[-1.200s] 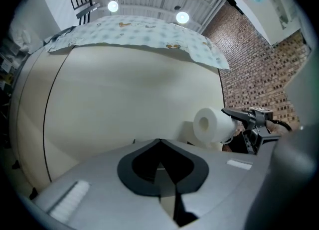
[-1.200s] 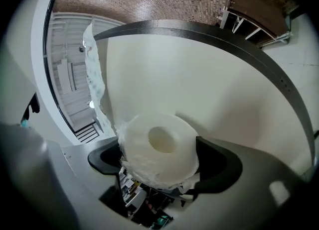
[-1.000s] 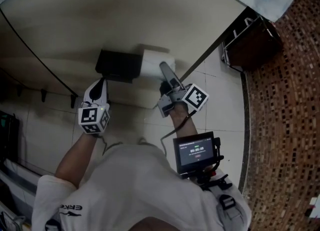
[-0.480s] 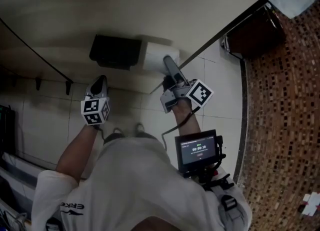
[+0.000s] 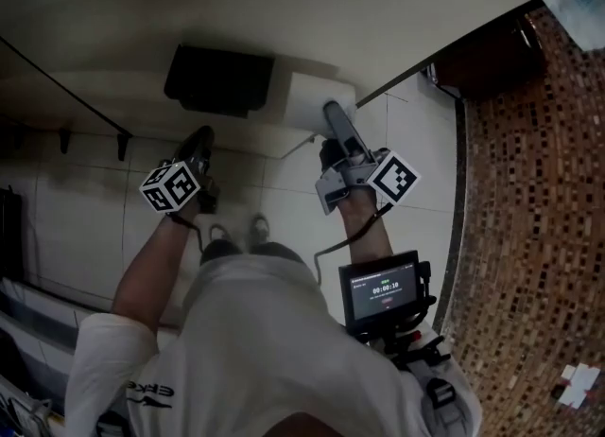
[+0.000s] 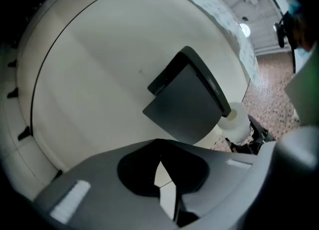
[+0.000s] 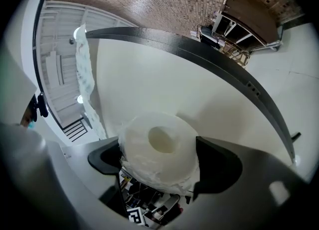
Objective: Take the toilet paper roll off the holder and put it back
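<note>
L gripper (image 5: 201, 135) further from holder (image 5: 219, 80), clenched empty; R gripper (image 5: 334, 115) tight on roll (image 5: 304, 102) at holder edge.

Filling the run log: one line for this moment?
right gripper: shut on toilet paper roll beside holder | left gripper: shut, empty

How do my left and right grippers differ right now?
The left gripper is shut and empty; the right gripper is spread wide, clamping the toilet paper roll. The left gripper stops short of the black holder; the right gripper reaches the roll beside it. Both point toward the wall.
</note>
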Demonstrator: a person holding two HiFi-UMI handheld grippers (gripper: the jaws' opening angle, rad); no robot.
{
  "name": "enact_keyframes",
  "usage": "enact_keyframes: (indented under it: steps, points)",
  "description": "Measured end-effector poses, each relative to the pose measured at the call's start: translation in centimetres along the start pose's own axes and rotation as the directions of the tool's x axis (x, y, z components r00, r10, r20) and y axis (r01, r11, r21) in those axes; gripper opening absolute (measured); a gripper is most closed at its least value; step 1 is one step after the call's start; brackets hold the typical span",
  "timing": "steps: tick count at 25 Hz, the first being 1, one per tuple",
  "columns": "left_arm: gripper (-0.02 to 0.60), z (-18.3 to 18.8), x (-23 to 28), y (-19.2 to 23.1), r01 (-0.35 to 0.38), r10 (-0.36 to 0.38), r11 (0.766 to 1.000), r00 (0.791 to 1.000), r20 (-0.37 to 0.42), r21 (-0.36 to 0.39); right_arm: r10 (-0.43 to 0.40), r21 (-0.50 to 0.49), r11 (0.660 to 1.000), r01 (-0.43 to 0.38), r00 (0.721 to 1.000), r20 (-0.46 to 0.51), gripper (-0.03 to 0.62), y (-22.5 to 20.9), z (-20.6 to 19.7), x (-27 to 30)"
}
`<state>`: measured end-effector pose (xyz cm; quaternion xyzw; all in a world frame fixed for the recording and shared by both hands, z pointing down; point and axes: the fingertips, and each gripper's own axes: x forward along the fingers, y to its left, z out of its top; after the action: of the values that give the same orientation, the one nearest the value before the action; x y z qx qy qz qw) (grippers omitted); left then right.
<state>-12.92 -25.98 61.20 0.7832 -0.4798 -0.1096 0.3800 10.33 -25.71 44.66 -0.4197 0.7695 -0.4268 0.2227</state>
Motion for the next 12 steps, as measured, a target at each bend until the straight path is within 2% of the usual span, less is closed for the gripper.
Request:
enact_keyframes:
  steps: [3, 6, 9, 12]
  points:
    - [0.000, -0.5, 0.8, 0.0, 0.082, -0.079, 0.988, 0.996, 0.026, -0.127, -0.016, -0.016, 1.000, 0.016, 1.000, -0.011, 0.443, -0.3, 0.0, -0.3]
    - [0.125, -0.6, 1.6, -0.3, 0.178, -0.166, 0.956, 0.984, 0.070, -0.235, -0.028, -0.027, 0.999, 0.028, 0.999, -0.019, 0.443, -0.5, 0.1, -0.4]
    - [0.180, -0.5, 2.2, -0.1, 0.241, -0.215, 0.928, 0.969, 0.120, -0.284, -0.034, -0.047, 0.998, 0.033, 0.999, -0.031, 0.443, -0.6, -0.1, -0.4]
    - [0.211, 0.1, 2.5, -0.2, 0.264, -0.234, 0.925, 0.963, 0.137, -0.275, -0.041, -0.058, 0.998, 0.039, 0.998, -0.040, 0.442, -0.7, -0.1, -0.3]
